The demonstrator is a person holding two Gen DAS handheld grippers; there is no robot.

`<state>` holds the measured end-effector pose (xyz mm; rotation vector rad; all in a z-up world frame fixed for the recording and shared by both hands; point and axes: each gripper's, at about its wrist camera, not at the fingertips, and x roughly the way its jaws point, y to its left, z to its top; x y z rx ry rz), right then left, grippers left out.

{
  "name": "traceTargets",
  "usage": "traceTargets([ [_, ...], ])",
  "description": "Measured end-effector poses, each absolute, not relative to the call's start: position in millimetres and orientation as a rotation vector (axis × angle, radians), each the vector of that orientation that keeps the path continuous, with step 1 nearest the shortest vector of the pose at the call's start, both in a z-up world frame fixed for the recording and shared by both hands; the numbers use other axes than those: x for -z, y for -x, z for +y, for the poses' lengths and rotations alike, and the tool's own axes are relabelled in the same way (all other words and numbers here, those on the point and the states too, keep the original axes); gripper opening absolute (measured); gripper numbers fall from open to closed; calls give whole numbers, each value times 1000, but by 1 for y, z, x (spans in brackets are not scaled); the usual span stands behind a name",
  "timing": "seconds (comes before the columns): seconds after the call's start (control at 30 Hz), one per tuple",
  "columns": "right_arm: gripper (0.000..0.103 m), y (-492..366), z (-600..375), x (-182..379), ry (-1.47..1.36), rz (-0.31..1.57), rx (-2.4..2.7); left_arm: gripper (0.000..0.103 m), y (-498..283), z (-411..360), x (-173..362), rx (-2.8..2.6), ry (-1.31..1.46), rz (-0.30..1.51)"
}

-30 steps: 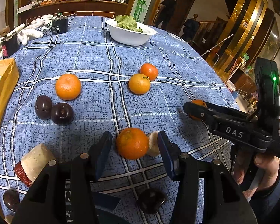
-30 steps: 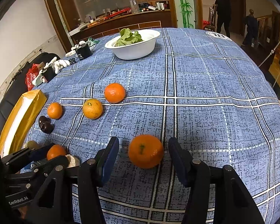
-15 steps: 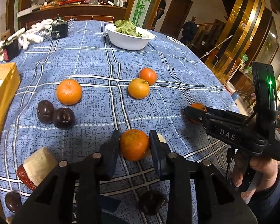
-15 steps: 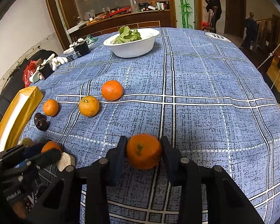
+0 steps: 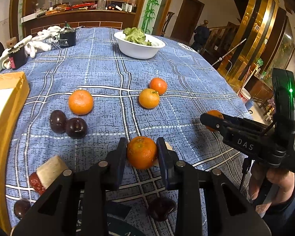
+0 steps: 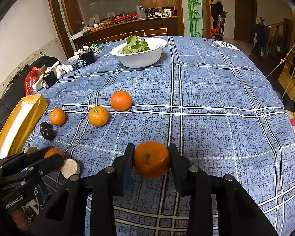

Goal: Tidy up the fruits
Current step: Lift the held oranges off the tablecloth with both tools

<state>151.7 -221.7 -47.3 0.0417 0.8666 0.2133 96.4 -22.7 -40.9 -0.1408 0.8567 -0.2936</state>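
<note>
Both pairs of jaws are clamped on fruit: the left gripper (image 5: 142,153) holds a tangerine (image 5: 142,152) between its two blue pads, and the right gripper (image 6: 151,159) holds a larger orange (image 6: 151,159) the same way, stem dimple facing the camera. Each fruit sits low over the blue checked tablecloth (image 6: 216,102), near the table's front side; whether either has left the cloth cannot be told. Just behind the left gripper's tangerine a pale chunk (image 5: 168,145) peeks out at the right pad, touching or nearly so. Close under that gripper lies a dark plum (image 5: 161,208), and off to its left a pale wedge with red skin (image 5: 49,171) and another dark fruit (image 5: 21,208) near the cloth's edge. Farther out on that side, two dark plums (image 5: 68,124) rest against each other, with a tangerine (image 5: 80,102) just beyond them. Toward the middle, two more tangerines (image 5: 153,93) sit touching. The right gripper's side is much freer: in the right wrist view the cloth to its right and ahead is bare up to the table's curved edge. A yellow box (image 5: 7,106) borders the left edge. At the far end stands a white bowl (image 6: 141,56) of green leaves, with white gloves (image 5: 39,41) and a small black container (image 5: 67,38) at the far left corner. The two grippers are near each other, side by side, with a hand (image 5: 275,181) gripping the right one's handle.
</note>
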Motion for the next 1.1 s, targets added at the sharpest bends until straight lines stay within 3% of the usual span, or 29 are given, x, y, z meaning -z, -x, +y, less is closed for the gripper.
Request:
traceTargets([
  [0.17,36,-143,-219,38,-44,850,-214,27,-90,-17,33,293,154,842],
  [0.27,36,-139,-215,33,-39,845,-216,27,-96,-7,44,282,211,924],
  [0.37,36,-131,-214,28,-51,839,-218,27,-89,-2,34,266,195,822],
  [0.53,36,-123,-210,29,-48,845,-223,29,-97,-5,47,286,190,908],
  [0.6,36,-122,-209,30,-56,848,-226,43,-97,-3,51,247,189,919],
  [0.73,36,-121,-208,32,-60,851,-232,42,-94,2,46,231,184,871],
  [0.8,36,-121,-208,33,-63,854,-235,33,-97,1,50,229,174,887],
  [0.93,36,-121,-209,31,-68,846,-237,29,-91,-5,47,256,154,884],
  [1.0,36,-120,-209,30,-68,844,-239,42,-89,-9,51,260,142,900],
  [1.1,36,-120,-209,30,-70,843,-243,45,-89,-4,56,257,175,908],
])
